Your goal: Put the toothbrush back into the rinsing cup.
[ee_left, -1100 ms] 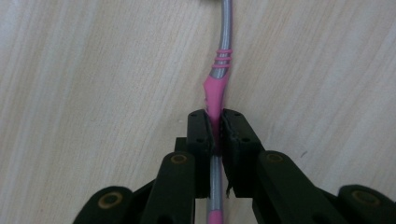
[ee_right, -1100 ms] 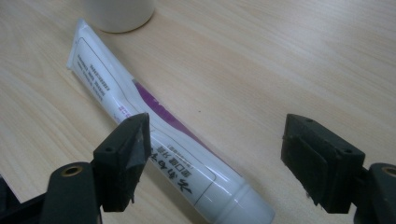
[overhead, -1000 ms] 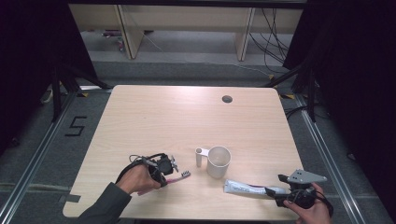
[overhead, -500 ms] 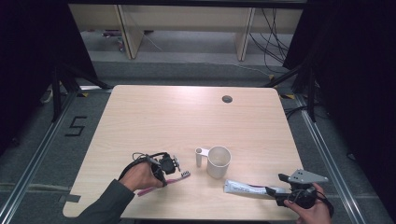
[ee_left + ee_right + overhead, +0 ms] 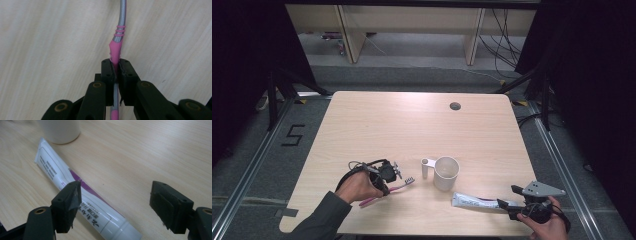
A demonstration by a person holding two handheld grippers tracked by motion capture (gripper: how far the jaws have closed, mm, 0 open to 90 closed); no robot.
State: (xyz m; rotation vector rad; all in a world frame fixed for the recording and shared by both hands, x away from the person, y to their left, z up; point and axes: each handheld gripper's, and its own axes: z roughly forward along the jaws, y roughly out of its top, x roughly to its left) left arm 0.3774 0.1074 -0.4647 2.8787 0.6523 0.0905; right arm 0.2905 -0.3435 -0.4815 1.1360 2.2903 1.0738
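Observation:
My left gripper [image 5: 391, 176] is shut on a pink and grey toothbrush [image 5: 398, 188] near the table's front left, with the brush head pointing toward the cup. In the left gripper view the jaws [image 5: 116, 68] clamp the toothbrush [image 5: 116, 47] handle just above the wood. A white cup [image 5: 446, 173] with a side handle stands upright at centre front. A white toothpaste tube [image 5: 474, 201] lies flat to its right. My right gripper [image 5: 510, 198] is open at the tube's near end. In the right gripper view the gripper [image 5: 116, 195] is spread wide, and the tube [image 5: 75, 185] passes under its left jaw.
The light wooden table [image 5: 412, 125] has a round cable hole [image 5: 455, 106] at the back right. The cup's base [image 5: 60, 130] stands just beyond the tube's flat end. Dark metal frame legs and floor rails surround the table.
The left hand has shifted slightly forward with the toothbrush. The right gripper has barely moved and stays open at the tube.

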